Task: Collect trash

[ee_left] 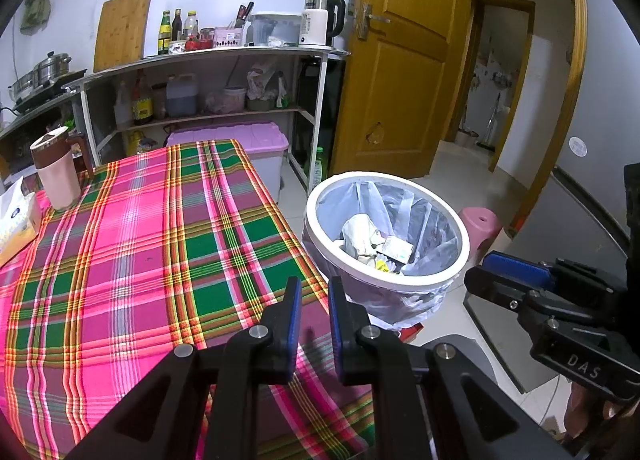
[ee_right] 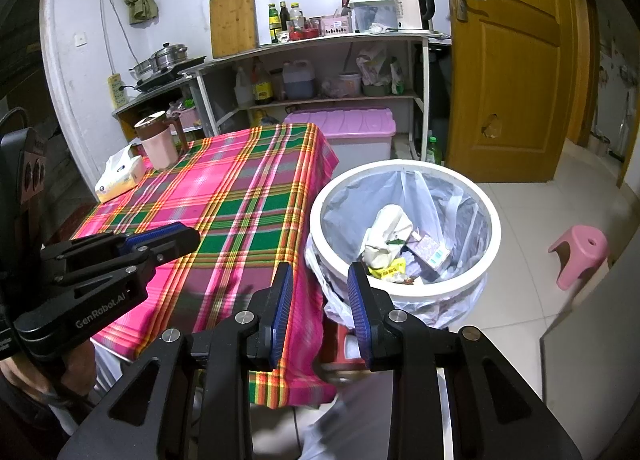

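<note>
Table [ee_left: 120, 260] with plaid cloth, its long axis running from the viewer toward the shelving at 12 o'clock. The cloth carries only a lidded jug [ee_left: 56, 172] and a tissue pack [ee_left: 16, 224] at its far 10 o'clock corner; no loose rubbish shows on it, so collection appears largely done.

Trash bin [ee_right: 404, 176], round and upright, mouth facing straight up, its vertical axis untilted. It stands just beside the table's right edge, at 3 o'clock from the cloth, presumably so that items can be carried a short way from table to bin. A clear liner is folded over the white rim to keep the bag open.

Trash [ee_right: 392, 244] lies in the bin's bottom: crumpled paper, a small carton and a yellow wrapper, with no common orientation.

Left gripper [ee_left: 314, 316] hangs over the table's near edge, fingers slightly spread, nothing between them. Right gripper [ee_right: 318, 300] is aimed at the gap between table and bin, fingers wider apart, likewise empty.
</note>
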